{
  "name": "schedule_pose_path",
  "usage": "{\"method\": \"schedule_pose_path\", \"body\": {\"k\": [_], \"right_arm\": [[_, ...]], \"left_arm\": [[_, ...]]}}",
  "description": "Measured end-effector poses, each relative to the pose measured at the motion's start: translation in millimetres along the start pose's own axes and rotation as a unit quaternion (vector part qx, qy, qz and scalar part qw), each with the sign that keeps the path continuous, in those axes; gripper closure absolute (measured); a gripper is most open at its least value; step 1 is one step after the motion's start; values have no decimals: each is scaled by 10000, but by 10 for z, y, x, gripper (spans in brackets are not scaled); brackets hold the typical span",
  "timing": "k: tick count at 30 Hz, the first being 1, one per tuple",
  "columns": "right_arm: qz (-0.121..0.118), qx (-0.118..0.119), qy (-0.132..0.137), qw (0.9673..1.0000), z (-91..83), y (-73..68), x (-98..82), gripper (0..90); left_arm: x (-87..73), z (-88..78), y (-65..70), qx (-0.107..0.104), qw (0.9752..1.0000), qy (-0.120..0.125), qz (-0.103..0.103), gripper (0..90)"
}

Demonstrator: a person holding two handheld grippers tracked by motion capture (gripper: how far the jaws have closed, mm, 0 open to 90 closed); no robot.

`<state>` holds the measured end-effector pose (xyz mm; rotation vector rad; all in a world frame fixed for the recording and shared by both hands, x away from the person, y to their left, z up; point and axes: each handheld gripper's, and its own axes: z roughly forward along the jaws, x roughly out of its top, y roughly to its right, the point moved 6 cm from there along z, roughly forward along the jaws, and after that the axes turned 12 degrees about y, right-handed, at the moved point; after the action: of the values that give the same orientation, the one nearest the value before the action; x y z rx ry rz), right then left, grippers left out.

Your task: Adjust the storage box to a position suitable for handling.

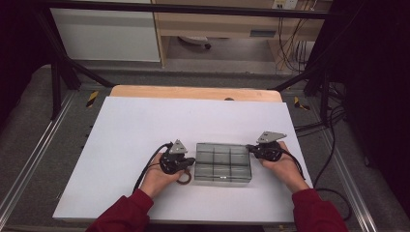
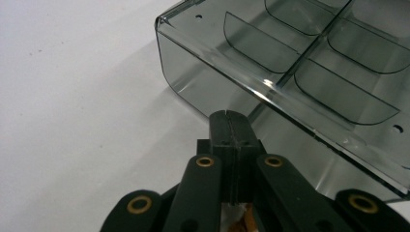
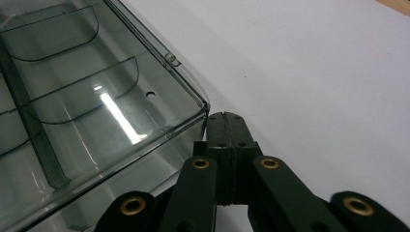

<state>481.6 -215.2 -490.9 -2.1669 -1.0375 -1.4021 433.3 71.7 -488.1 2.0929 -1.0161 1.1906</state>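
A clear smoky plastic organizer box (image 1: 223, 162) with several empty compartments lies on the white board, between my two hands. My left gripper (image 1: 191, 162) is shut with nothing in it, its tips against the box's left wall. In the left gripper view the closed jaws (image 2: 230, 116) meet the box (image 2: 300, 63) just under its rim. My right gripper (image 1: 251, 149) is also shut and empty, at the box's far right corner. In the right gripper view its closed tips (image 3: 223, 117) sit right beside that corner of the box (image 3: 92, 101).
The white board (image 1: 145, 125) covers a wooden table (image 1: 193, 92), with bare surface ahead and to the left of the box. Black frame bars (image 1: 63, 72) and cables (image 1: 333, 145) stand around the table. Red sleeves (image 1: 121, 215) enter from the bottom.
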Motion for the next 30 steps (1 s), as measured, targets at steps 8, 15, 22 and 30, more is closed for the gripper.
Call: {"method": "schedule_pose_path", "body": {"k": [8,15,22,30], "right_arm": [[-7,49,-47,10000,-73,-106,-19,900],[-32,92,-62,9999,-101,-179,-28,900],[-26,97,-80,9999,-134,-233,-39,900],[-5,153,-62,9999,-140,-274,-42,900]], "left_arm": [[-33,-65,88,-18,10000,-24,82,899],[-67,-136,139,-37,10000,-37,79,899],[-87,-166,179,-54,9999,-28,115,899],[-116,-211,198,-56,9999,71,52,899]]}}
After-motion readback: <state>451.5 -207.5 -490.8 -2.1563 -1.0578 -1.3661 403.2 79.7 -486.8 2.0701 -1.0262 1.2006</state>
